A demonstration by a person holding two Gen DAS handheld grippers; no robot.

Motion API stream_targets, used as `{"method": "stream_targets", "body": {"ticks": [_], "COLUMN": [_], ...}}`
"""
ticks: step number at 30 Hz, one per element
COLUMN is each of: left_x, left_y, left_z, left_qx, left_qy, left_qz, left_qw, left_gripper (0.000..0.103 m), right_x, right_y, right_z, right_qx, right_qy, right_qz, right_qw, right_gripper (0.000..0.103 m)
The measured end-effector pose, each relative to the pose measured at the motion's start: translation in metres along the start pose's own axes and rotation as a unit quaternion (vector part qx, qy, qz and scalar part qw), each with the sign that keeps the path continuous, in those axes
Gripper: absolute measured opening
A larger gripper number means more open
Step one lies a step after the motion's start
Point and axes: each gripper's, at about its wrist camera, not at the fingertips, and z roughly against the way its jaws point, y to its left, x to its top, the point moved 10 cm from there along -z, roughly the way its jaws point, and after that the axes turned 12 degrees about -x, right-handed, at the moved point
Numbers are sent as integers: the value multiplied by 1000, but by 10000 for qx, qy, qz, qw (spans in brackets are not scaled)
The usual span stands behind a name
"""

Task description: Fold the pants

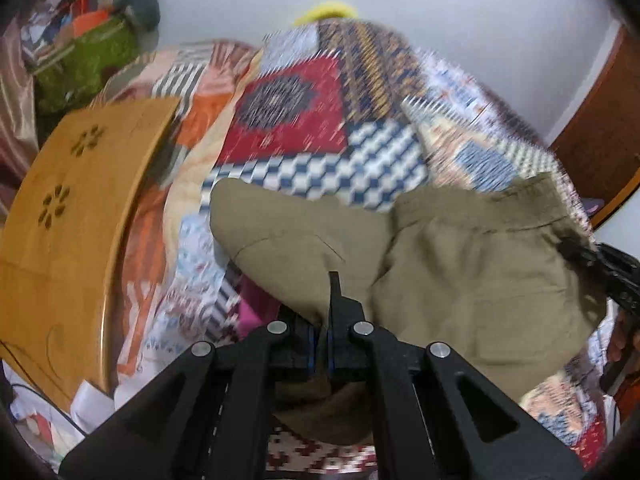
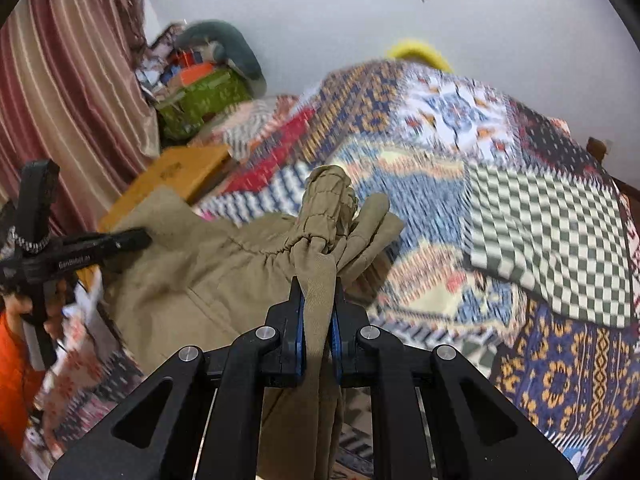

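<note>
The khaki pants (image 1: 460,264) hang lifted over a patchwork bedspread (image 1: 320,120). My left gripper (image 1: 326,300) is shut on the cloth at the pants' left side; the fabric drapes over its left finger. My right gripper (image 2: 318,296) is shut on the bunched elastic waistband (image 2: 328,208), which sticks up past the fingertips. The pants (image 2: 192,280) stretch between both grippers. The right gripper (image 1: 600,268) shows at the right edge of the left wrist view, and the left gripper (image 2: 120,240) shows at the left of the right wrist view.
A wooden lap table (image 1: 68,220) lies on the bed's left side, also seen in the right wrist view (image 2: 180,172). A green bag (image 2: 204,100) with clutter and a striped curtain (image 2: 60,100) stand at the far left. A white wall (image 2: 360,20) is behind the bed.
</note>
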Motion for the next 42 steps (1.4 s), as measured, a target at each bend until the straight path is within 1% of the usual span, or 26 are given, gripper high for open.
{"method": "stream_targets", "body": {"ticks": [1, 4, 6, 8, 10, 11, 12, 15, 16, 19, 22, 23, 27, 33, 36, 40, 42], "left_x": [-7, -25, -31, -32, -33, -33, -35, -39, -40, -44, -45, -45, -41, -25, -19, -19, -22], "left_y": [9, 23, 24, 22, 22, 22, 22, 18, 16, 10, -1, -4, -27, -81, -113, -156, -173], "left_z": [-6, -19, -22, -19, -15, -14, -12, -2, 4, 16, 34, 39, 66, 131, 169, 221, 242], "left_qx": [-50, -167, -212, -222, -164, -115, -56, 104, 161, 160, 177, 178, 154, 19, -76, -166, -211], "left_qy": [97, 277, 274, 224, 252, 275, 298, 345, 354, 325, 263, 260, 143, -512, -934, -1501, -1723], "left_qz": [139, 452, 564, 614, 616, 610, 598, 497, 464, 471, 444, 424, 273, -75, -296, -621, -753], "left_qw": [9998, 9985, 9978, 9976, 9976, 9977, 9977, 9981, 9982, 9982, 9985, 9986, 9994, 9987, 9952, 9866, 9819], "left_gripper": [4, 9, 12, 12, 13, 15, 18, 20, 20, 21, 29, 31, 31, 31, 31, 31, 31], "right_x": [-6, -16, -21, -24, -25, -26, -27, -32, -34, -37, -37, -36, -26, -4, 7, 18, 21], "right_y": [-3, -8, -9, -8, -9, -9, -9, -12, -12, -14, -14, -14, -13, -4, 2, 11, 16], "right_z": [-3, -8, -10, -9, -9, -7, -6, -2, 1, 11, 27, 35, 67, 128, 161, 210, 232], "right_qx": [-30, -34, -68, -127, -172, -187, -174, -150, -138, -177, -181, -174, -173, -93, -44, 63, 104], "right_qy": [61, 230, 302, 360, 410, 429, 457, 587, 604, 635, 561, 504, 221, -428, -795, -1345, -1613], "right_qz": [12, -10, 19, 61, 92, 104, 110, 74, 76, 115, 138, 156, 183, 195, 199, 171, 168], "right_qw": [10000, 9997, 9995, 9993, 9990, 9988, 9987, 9981, 9981, 9978, 9982, 9985, 9994, 9988, 9966, 9908, 9867], "right_gripper": [10, 10, 12, 17, 20, 20, 24, 37, 39, 39, 39, 39, 39, 39, 39, 39, 39]}}
